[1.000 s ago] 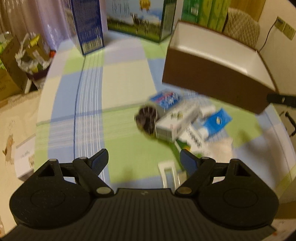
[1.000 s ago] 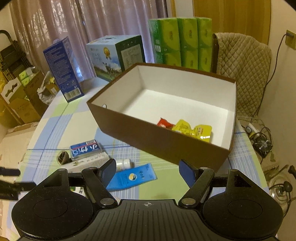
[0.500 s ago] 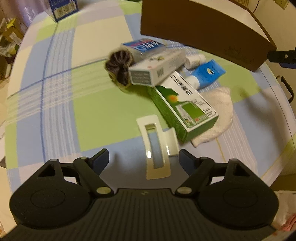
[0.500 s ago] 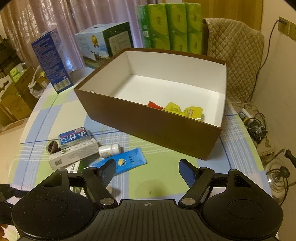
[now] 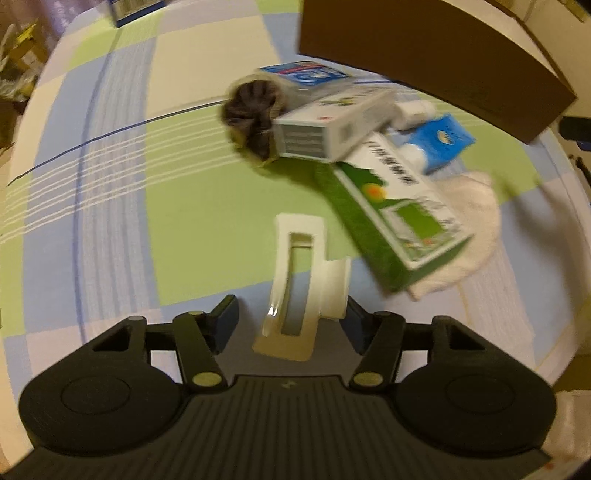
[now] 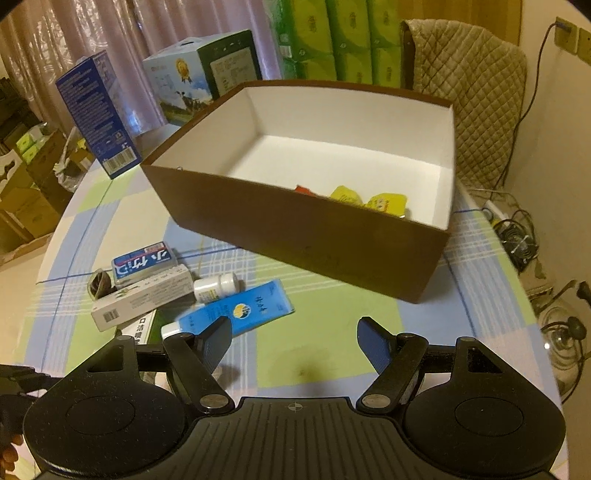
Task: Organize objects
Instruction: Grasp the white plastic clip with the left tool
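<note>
Between the spread fingers of the left gripper (image 5: 290,319) lies a cream hair clip (image 5: 295,284). Right gripper (image 6: 294,338) fingers also spread; the blue box (image 6: 144,261) bears Japanese characters, unreadable.

hair clip (image 5: 295,280): glossy smooth cream plastic | towel (image 5: 469,236): rough white cloth | brown box (image 6: 306,229): matt card, white inside | worktop (image 5: 177,206): checked woven cloth | left gripper (image 5: 290,319): matt black ribbed plastic

Warm dim light filling the rm. Pinkish curtains (image 6: 92,33) hanging along the back wall. Quilted beige chair (image 6: 476,92) standing behind the table (image 6: 332,354), w/ its checked green-blue cloth. Cream wall (image 6: 561,147) at right, sockets (image 6: 570,33) w/ a cable trailing to the floor. Cardboard cartons (image 6: 26,192) piling up at left.
</note>
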Action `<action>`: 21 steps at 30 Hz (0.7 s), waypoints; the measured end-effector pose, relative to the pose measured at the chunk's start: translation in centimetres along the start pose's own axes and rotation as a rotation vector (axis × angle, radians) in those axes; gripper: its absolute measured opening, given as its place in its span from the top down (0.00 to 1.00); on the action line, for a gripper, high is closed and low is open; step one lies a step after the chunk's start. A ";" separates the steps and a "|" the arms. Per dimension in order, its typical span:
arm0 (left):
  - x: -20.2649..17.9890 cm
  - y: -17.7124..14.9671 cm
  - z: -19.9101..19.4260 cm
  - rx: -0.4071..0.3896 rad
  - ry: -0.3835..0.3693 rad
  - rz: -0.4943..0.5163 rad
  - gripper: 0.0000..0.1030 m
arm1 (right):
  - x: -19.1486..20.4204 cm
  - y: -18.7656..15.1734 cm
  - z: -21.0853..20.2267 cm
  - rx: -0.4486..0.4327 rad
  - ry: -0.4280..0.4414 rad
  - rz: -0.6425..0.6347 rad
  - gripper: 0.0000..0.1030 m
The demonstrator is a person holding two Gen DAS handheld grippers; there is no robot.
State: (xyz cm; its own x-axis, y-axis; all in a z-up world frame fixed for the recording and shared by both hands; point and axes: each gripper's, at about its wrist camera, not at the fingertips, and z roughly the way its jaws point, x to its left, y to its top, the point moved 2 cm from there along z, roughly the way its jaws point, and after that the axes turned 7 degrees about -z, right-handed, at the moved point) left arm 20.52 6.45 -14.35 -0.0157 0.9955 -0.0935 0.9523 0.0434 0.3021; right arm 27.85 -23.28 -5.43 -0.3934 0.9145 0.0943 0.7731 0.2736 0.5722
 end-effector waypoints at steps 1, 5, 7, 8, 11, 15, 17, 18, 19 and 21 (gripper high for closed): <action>0.5 0.1 0.1 -0.003 0.009 -0.011 0.46 | 0.1 0.0 0.2 0.002 0.006 -0.002 0.30; 1.5 0.4 -0.2 -0.017 0.008 -0.022 0.49 | 0.9 -0.1 1.6 0.014 0.045 -0.021 0.30; 1.4 0.7 -0.4 -0.037 -0.005 -0.002 0.47 | 1.2 -0.1 2.3 0.025 0.058 -0.031 0.30; 1.3 0.8 -0.5 -0.046 -0.007 0.012 0.47 | 1.4 -0.1 2.7 0.031 0.063 -0.038 0.30; 0.6 1.5 -0.5 -0.079 -0.001 0.061 0.42 | 1.7 0.0 3.5 0.044 0.078 -0.050 0.30; 0.0 2.3 0.4 -0.068 -0.012 0.115 0.42 | 1.7 0.3 4.1 0.051 0.085 -0.056 0.30; -0.2 2.4 0.9 -0.058 -0.007 0.132 0.46 | 1.6 0.4 4.2 0.046 0.091 -0.056 0.30; -0.1 2.5 1.2 -0.049 -0.006 0.133 0.47 | 1.5 0.5 4.3 0.046 0.093 -0.058 0.30; 0.0 2.5 1.3 -0.045 -0.015 0.128 0.52 | 1.5 0.5 4.5 0.046 0.095 -0.060 0.30; 0.2 2.6 1.1 -0.056 -0.034 0.114 0.62 | 1.6 0.6 4.8 0.042 0.104 -0.073 0.30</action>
State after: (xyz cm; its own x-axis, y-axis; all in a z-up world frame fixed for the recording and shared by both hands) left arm 23.34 6.66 -14.67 0.1025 0.9909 -0.0873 0.9287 -0.0639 0.3654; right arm 30.11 -20.26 -8.82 -0.4973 0.8564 0.1386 0.7596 0.3527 0.5464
